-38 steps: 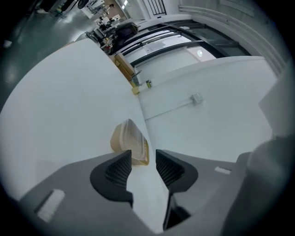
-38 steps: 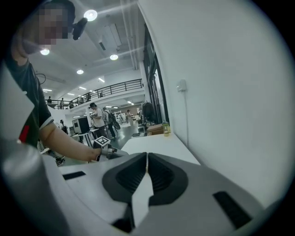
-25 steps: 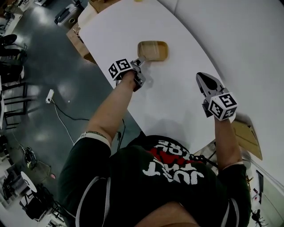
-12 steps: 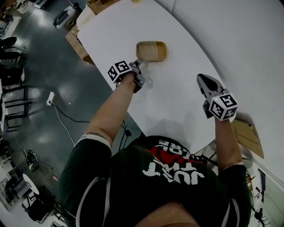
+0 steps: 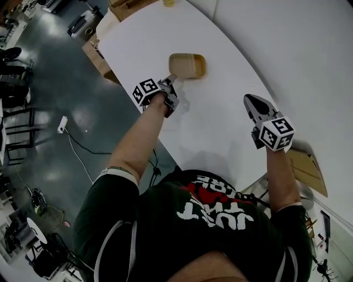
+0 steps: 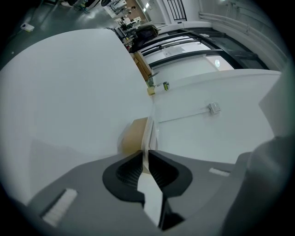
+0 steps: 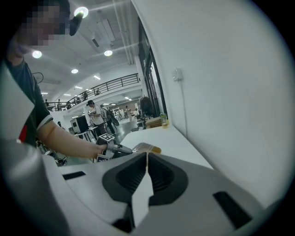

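Long white table [image 5: 220, 121] with a rounded far end, bare over most of its top, a shallow tan tray [image 5: 187, 65] toward the far end, a small yellowish container [image 5: 169, 2] at the far edge.

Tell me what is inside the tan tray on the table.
Nothing shows inside the tan tray: only its bare bottom. The left gripper covers its near rim, where its jaws are clamped.

You stand at a long white desk [image 5: 220, 104] set against a plain white wall [image 5: 292, 49], dark glossy floor [image 5: 49, 93] on your left, while round ceiling lights [image 7: 81, 12] shine over a railed balcony [image 7: 110, 85] in the hall beyond.
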A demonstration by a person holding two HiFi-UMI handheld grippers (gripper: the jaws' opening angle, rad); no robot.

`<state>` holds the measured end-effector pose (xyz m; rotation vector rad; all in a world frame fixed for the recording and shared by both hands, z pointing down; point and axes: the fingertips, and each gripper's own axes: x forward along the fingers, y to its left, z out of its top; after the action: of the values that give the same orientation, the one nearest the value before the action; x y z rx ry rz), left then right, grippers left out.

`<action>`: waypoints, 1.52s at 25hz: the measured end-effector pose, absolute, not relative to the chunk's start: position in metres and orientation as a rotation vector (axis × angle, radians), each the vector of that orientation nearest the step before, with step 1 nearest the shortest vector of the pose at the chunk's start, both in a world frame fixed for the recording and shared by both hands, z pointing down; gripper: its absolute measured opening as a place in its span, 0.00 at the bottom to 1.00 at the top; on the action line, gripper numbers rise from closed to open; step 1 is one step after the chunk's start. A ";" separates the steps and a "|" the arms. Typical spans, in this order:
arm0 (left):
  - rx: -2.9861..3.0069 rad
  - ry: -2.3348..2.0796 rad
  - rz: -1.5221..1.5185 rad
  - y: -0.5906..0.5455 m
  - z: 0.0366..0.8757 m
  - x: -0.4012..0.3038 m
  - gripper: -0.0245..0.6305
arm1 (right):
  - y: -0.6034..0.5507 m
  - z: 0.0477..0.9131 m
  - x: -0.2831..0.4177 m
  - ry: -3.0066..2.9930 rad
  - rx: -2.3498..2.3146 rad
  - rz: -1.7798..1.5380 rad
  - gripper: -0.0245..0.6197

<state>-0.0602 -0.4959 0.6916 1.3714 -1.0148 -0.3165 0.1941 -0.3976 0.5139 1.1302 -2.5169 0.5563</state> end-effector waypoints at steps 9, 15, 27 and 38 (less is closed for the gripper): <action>1.406 -1.026 -0.264 -0.489 0.678 -0.066 0.09 | -0.385 0.502 0.190 -2.521 1.127 0.538 0.05; 1.440 -0.948 -0.390 -0.487 0.651 -0.067 0.09 | -0.380 0.492 0.188 -2.524 1.144 0.522 0.05; 1.644 -0.771 -0.536 -0.486 0.535 -0.057 0.09 | -0.374 0.442 0.191 -2.543 1.256 0.446 0.05; 1.918 -0.531 -0.608 -0.469 0.369 -0.019 0.08 | -0.360 0.324 0.217 -2.535 1.528 0.308 0.05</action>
<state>-0.0192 -0.4686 0.3693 1.9176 -0.5308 -0.6085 0.2169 -0.3597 0.3239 1.5276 -2.5346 0.3083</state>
